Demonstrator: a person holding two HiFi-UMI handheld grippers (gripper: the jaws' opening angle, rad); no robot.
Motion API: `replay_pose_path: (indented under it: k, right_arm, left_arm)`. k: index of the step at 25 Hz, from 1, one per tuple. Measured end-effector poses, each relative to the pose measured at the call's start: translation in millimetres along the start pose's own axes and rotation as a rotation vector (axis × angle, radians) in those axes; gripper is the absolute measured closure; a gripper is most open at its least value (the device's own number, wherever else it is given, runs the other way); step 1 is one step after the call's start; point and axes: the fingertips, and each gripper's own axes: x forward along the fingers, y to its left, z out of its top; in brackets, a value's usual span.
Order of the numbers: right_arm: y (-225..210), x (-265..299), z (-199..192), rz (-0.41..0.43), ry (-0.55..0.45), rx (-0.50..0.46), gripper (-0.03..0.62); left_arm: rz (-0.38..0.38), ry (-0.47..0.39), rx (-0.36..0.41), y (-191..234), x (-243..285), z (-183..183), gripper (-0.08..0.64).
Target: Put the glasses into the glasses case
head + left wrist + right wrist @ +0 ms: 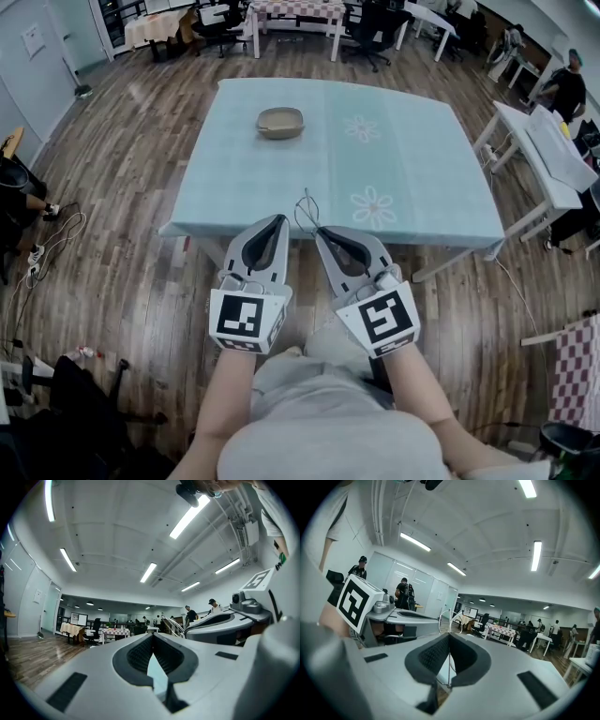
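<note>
Right gripper (317,231) clenched on thin wire glasses (306,210), at table's (412,150) near edge. Left gripper (280,218) just beside it, jaws closed, empty. Tan glasses case (280,123) near far edge, left of middle.

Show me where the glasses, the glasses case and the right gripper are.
glasses (307,212): head view, on the thin wire frame sticking out past the jaws.
glasses case (279,133): head view, on its near rim.
right gripper (319,232): head view, at its closed fingertips.
</note>
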Motion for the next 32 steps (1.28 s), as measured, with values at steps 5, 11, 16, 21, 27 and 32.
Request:
replay_pose_path:
  k: [5, 11, 16, 21, 27, 32]
  right_arm:
    - [-14.7, 5.7, 1.1, -0.012, -0.005, -0.003, 0.584]
    - [-31.0, 20.3, -2.9, -0.017, -0.007, 0.008, 0.584]
    - [-46.9, 41.3, -8.9, 0.0, 0.005, 0.005, 0.584]
    - [-66.4, 68.6, -14.9, 0.006, 0.005, 0.015, 0.584]
    - [-97.0, 101.5, -23.4, 0.04, 0.02, 0.01, 0.584]
    - [-122.0, 131.7, -28.0, 0.063, 0.028, 0.01, 0.584]
  left_arm:
    - [0.0, 0.009, 0.002, 2.7, 7.2, -4.2, 0.551]
    - [0.007, 0.022, 0.011, 15.6, 23.2, -6.2, 0.551]
    - [0.015, 0.024, 0.02, 28.6, 46.9, -7.0, 0.551]
    - [0.008, 0.032, 0.039, 43.3, 75.9, -10.4, 0.551]
    - [0.026, 0.044, 0.032, 61.4, 118.0, -16.0, 0.551]
    - [0.047, 0.052, 0.029, 81.0, 151.3, -19.0, 0.551]
